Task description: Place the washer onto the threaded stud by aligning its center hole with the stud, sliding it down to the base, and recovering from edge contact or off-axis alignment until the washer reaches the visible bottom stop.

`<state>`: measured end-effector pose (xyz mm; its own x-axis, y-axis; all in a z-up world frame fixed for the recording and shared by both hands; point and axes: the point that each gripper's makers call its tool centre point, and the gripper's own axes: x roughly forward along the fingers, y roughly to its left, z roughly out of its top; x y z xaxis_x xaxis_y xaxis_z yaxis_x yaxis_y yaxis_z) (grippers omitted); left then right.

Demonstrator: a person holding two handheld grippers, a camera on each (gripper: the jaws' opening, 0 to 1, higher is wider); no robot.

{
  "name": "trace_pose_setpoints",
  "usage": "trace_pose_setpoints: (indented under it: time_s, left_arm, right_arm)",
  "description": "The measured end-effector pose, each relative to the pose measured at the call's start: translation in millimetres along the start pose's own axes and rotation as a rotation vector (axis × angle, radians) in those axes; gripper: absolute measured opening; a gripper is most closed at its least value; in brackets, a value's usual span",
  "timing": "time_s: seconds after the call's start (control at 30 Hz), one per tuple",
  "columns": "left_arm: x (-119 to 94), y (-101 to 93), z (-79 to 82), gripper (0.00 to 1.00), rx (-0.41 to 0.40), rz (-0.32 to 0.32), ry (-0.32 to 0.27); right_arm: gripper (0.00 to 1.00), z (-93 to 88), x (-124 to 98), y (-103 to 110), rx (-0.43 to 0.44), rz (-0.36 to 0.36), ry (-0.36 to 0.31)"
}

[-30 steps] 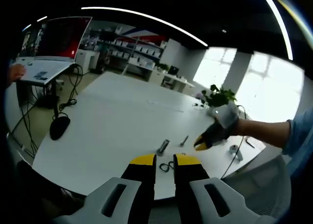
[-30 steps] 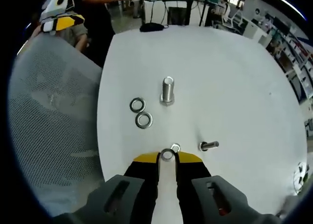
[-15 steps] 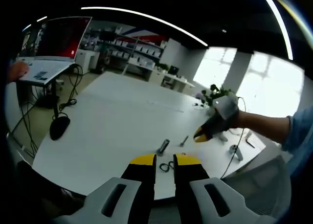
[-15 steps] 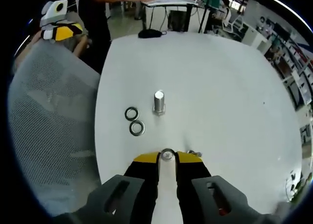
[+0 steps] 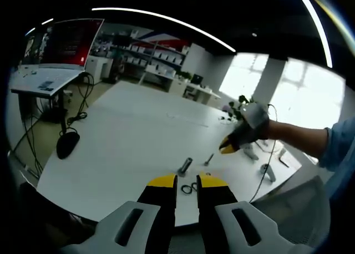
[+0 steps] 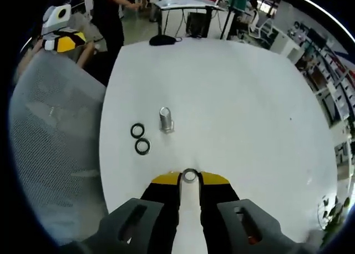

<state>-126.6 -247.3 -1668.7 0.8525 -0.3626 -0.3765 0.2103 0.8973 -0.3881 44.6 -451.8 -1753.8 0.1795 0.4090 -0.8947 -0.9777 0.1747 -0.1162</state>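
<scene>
Washer, flat silver metal ring point(image 6: 189, 176), sits pinched on edge between the yellow-tipped jaws of the right gripper point(image 6: 189, 179), its hole facing the camera. Held this way, by the rim, the centre hole stays free for the stud. The gripper is raised well above the white round table point(image 6: 233, 98), which I judge to be the carry stage before lining up over the stud.

Upright silver threaded stud with hex base point(image 6: 166, 120) stands on the table ahead and a little left of the jaws, well apart from the held washer. It stands on its head, thread up, so a washer can drop down to the base.

Two spare dark-centred metal washers point(image 6: 140, 138) lie flat just left of the stud, near each other; whether they touch I cannot tell.

Left gripper point(image 5: 186, 181) waits low at the table's near edge, jaws a narrow gap apart with nothing between them, probably kept clear as idle.

Count: washers 3 (1 held, 2 on table); studs 1 upright. Small lying bolt point(image 5: 209, 159) in the left gripper view, 1.
</scene>
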Motion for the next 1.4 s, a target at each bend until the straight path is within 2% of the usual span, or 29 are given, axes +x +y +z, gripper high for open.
trace_pose_setpoints:
  time_s: [0.43, 0.93, 1.4]
  left_arm:
    - [1, 0.5, -0.1, 0.11, 0.001, 0.000, 0.002]
    - [1, 1.0, 0.0, 0.11, 0.000, 0.000, 0.003]
    - [1, 0.7, 0.1, 0.11, -0.001, 0.001, 0.003]
  right_arm:
    - [0.13, -12.1, 18, -15, -0.015, -0.016, 0.045]
    - [0.13, -21.4, 35, -20, -0.015, -0.006, 0.082]
    - [0.13, -19.9, 36, -24, -0.019, -0.011, 0.087]
